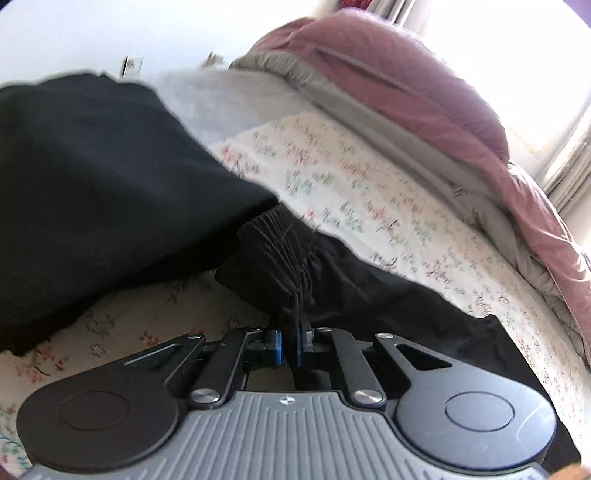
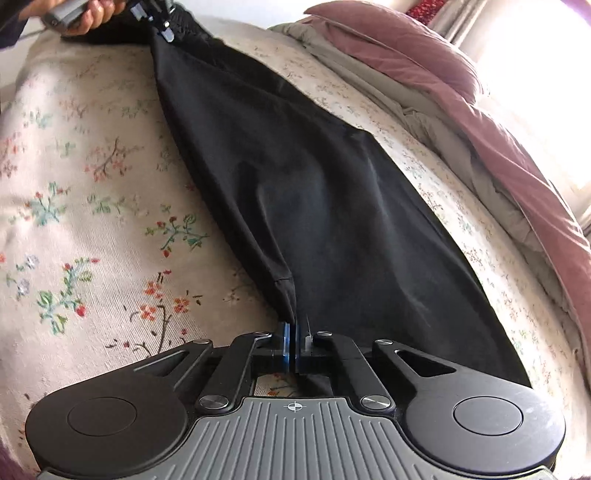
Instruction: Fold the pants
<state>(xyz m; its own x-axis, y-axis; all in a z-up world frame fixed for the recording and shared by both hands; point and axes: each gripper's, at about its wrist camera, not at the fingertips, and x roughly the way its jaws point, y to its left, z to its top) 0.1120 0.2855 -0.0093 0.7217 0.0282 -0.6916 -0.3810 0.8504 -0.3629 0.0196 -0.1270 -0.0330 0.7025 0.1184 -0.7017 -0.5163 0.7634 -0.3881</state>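
Note:
Black pants (image 2: 303,192) lie stretched along a bed with a floral sheet (image 2: 92,184). My left gripper (image 1: 290,341) is shut on the gathered elastic waistband (image 1: 284,251) of the pants (image 1: 92,192), which is lifted off the sheet. My right gripper (image 2: 295,345) is shut on the hem end of the pants. The left gripper (image 2: 162,22), held by a hand, shows at the far top left of the right wrist view, at the other end of the pants.
A pink duvet (image 1: 424,92) with a grey underside is bunched along the far right side of the bed; it also shows in the right wrist view (image 2: 498,122). A bright window (image 1: 535,55) stands behind it. The floral sheet (image 1: 369,177) spreads around the pants.

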